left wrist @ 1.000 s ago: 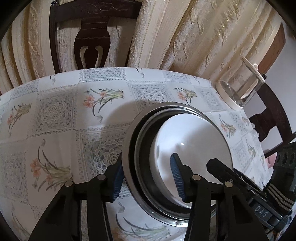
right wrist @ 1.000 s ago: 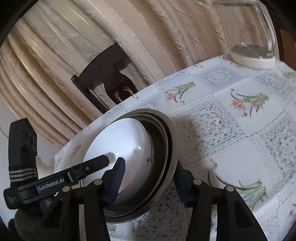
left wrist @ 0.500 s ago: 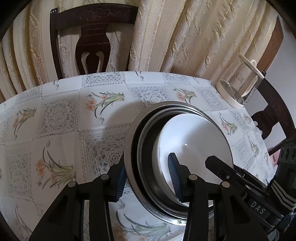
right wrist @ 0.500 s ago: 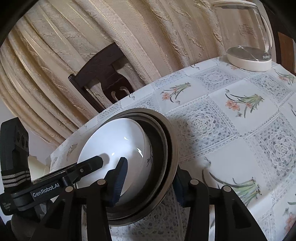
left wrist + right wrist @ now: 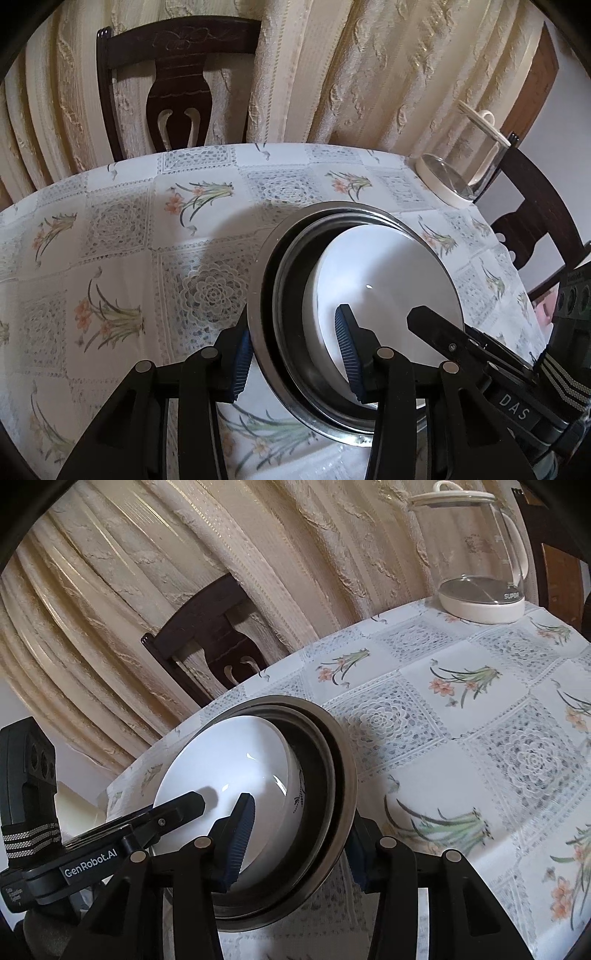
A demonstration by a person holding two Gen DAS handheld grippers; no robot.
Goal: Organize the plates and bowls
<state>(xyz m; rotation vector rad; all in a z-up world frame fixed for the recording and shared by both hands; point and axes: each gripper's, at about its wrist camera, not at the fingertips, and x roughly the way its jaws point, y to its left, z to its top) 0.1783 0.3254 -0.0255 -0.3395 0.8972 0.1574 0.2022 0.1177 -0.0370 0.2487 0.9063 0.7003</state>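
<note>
cream curtains (image 5: 351,74) and a dark wooden chair (image 5: 173,85) behind a round table w/ a flowery lace-print cloth (image 5: 122,236). stack sits toward the near edge of the tabletop: white bowl (image 5: 384,280) nested in steel plates (image 5: 266,295). compared w/ a sec ago both cams have pulled up and back a bit, more chair and curtain showing, and the stack looks raised and tilted, so imo it's being lifted, tho i can't tell if it's clear of the cloth. left gripper (image 5: 295,354) jaws are moderately open, straddling the plate rim, one pad outside, one over the bowl; can't tell if they actually pinch. right gripper (image 5: 299,838) does the same on the opposite side. glass kettle (image 5: 476,557) stays at the far right edge. so the carry is probs starting.
</note>
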